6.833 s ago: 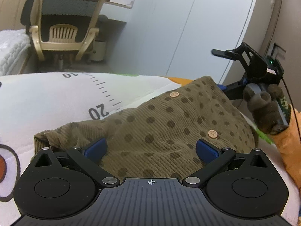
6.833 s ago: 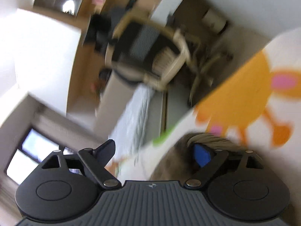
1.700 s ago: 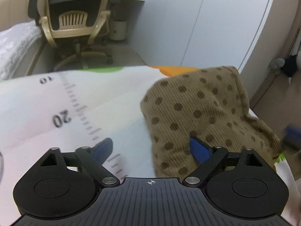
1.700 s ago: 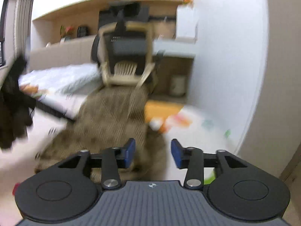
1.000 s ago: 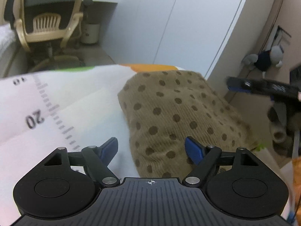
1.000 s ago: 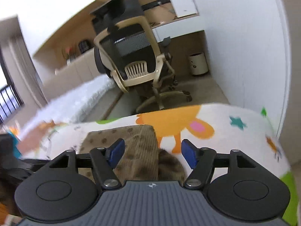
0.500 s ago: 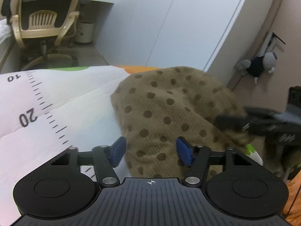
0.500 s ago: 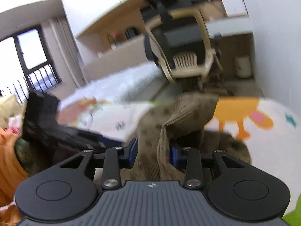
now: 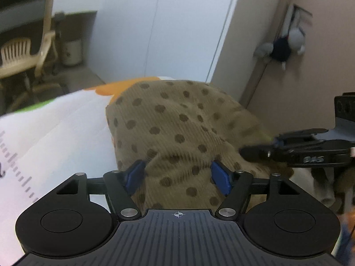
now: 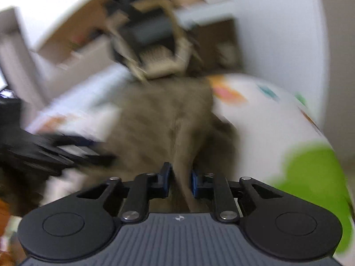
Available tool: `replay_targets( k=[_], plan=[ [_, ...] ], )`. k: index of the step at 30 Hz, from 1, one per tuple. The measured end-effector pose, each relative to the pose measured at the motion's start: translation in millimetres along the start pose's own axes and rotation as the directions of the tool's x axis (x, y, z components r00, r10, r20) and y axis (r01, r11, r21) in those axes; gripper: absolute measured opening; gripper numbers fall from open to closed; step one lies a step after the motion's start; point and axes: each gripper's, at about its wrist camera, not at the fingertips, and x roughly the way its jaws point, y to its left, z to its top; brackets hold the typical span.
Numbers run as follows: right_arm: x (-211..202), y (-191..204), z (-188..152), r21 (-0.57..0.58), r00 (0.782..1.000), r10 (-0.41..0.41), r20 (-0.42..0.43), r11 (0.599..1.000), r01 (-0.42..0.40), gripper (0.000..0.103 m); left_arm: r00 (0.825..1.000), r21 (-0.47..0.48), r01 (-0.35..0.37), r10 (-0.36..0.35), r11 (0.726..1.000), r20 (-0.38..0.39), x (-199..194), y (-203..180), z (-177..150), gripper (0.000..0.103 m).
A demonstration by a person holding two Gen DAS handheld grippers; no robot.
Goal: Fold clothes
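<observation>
Both grippers sit on the spotted garment (image 9: 177, 124): right gripper (image 10: 180, 182) pinches a ridge, left gripper (image 9: 178, 174) straddles its near edge, jaws wide.

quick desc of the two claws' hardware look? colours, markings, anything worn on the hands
Both match: the left claw and right claw have matte black linkage arms with silver pivot screws, blue finger pads, two round black discs, and a ribbed dark grey body bearing a small white crosshair mark. Seen side-on, the right one carries blurred white lettering. No hands or sleeves can be made out.
</observation>
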Motion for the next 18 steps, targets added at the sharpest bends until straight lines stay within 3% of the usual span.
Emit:
replay_targets(
  k=[5, 7, 9, 10, 13, 15, 18],
  plan=[
    [-30.5, 16.4, 27.5, -0.107, 0.991, -0.025, 0.13, 0.994, 0.039, 0.031, 0.999, 0.016, 0.041, -0.041, 0.999, 0.018, -20.3, -2.1, 7.5, 0.075],
    [-40.1, 31.9, 49.0, -0.169, 0.979, -0.002, 0.205, 0.985, 0.038, 0.041, 0.999, 0.021, 0.046, -0.046, 0.999, 0.013, -19.0, -5.1, 7.6, 0.077],
    [-26.0, 51.9, 74.3, -0.22, 0.974, 0.05, 0.219, 0.976, -0.001, 0.06, 0.999, 0.044, 0.033, -0.034, 0.998, 0.011, -12.1, -13.4, 3.4, 0.083],
    [-17.6, 62.2, 87.2, -0.244, 0.972, 0.078, 0.222, 0.969, -0.022, 0.061, 1.0, 0.055, 0.027, -0.027, 0.998, 0.009, -8.6, -17.5, 1.3, 0.085],
    [49.6, 76.5, 111.1, -0.234, 0.988, 0.132, 0.085, 0.966, -0.109, 0.061, 1.0, 0.127, -0.012, 0.011, 0.992, 0.009, -4.9, -30.3, -5.1, 0.089],
    [88.3, 73.1, 107.5, -0.251, 0.997, 0.073, 0.0, 0.966, -0.07, 0.062, 1.0, 0.15, -0.03, 0.03, 0.988, -0.001, -5.2, -32.8, -7.0, 0.091],
    [103.6, 49.7, 103.8, -0.17, 0.994, 0.112, -0.016, 0.979, -0.113, 0.06, 0.999, 0.127, -0.033, 0.037, 0.991, -0.022, -5.8, -27.8, -9.0, 0.093]
  ],
)
